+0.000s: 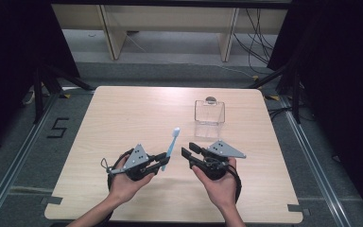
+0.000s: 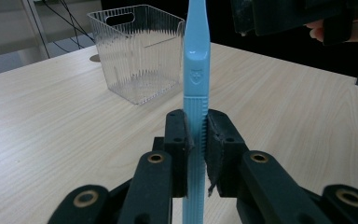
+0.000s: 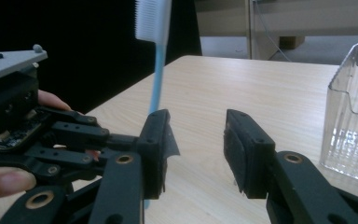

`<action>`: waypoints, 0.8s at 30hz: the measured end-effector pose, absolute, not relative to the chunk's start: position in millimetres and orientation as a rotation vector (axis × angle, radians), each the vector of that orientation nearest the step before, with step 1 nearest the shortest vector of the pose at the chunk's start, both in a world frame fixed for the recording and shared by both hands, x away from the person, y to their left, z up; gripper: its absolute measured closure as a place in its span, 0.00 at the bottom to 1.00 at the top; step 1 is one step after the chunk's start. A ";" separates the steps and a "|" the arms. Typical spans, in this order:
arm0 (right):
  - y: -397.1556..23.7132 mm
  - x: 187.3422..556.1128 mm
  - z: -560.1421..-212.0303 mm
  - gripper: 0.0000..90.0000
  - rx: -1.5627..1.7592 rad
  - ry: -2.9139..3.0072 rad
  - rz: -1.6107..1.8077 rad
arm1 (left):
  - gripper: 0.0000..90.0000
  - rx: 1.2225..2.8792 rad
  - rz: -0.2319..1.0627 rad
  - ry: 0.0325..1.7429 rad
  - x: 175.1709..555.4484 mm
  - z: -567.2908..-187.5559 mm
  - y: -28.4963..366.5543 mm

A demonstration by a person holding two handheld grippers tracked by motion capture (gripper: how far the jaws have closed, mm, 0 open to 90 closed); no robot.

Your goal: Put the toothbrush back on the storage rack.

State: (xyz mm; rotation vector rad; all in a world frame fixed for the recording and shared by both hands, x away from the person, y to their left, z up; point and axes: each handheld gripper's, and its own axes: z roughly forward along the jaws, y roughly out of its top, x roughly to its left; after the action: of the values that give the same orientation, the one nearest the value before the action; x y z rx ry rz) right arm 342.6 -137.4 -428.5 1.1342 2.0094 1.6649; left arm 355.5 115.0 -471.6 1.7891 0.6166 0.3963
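The left gripper [image 1: 163, 158] clenches the toothbrush [image 1: 171, 144], the right gripper [image 1: 190, 152] gapes empty, and the bin [image 1: 209, 112] at one o'clock awaits it.

Toothbrush [image 1: 172, 144] in left tool [image 1: 163, 160], right tool [image 1: 191, 150] beside it, basket [image 1: 209, 112] behind on table [image 1: 123, 113]

One readable number, one unreadable emblem

A black "5" [image 1: 58, 127] is marked on the floor left of the table [image 1: 123, 113]; the toothbrush [image 2: 196, 60] handle's small embossed crest is illegible.
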 end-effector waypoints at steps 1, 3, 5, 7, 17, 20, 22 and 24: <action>-137.0 344.6 -428.9 0.69 1.114 2.002 1.655 | 0.87 1.788 0.399 0.614 355.8 -471.1 113.8; -135.8 344.3 -426.7 0.70 1.106 1.995 1.672 | 0.87 1.776 0.392 0.606 356.6 -471.4 112.1; -133.1 344.3 -425.3 0.70 1.124 2.002 1.701 | 0.87 1.774 0.395 0.608 356.8 -471.0 111.3; -130.1 345.8 -424.5 0.71 1.108 1.990 1.719 | 0.87 1.784 0.400 0.615 356.4 -469.7 111.1; -120.2 351.1 -422.3 0.73 1.104 1.979 1.740 | 0.87 1.784 0.401 0.609 355.8 -467.2 105.2; -118.6 351.4 -421.0 0.76 1.113 1.977 1.739 | 0.87 1.790 0.401 0.606 355.6 -466.6 102.7; -116.8 353.2 -421.3 0.77 1.102 1.966 1.741 | 0.87 1.777 0.393 0.598 356.2 -467.2 100.1; -116.1 353.6 -420.8 0.79 1.100 1.965 1.729 | 0.87 1.791 0.399 0.603 355.2 -466.1 98.8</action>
State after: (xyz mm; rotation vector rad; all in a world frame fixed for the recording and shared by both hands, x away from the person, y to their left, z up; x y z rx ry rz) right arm 353.6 -116.1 -420.8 1.0996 1.9653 1.7288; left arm 355.2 98.8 -466.1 1.7911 0.6028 0.3990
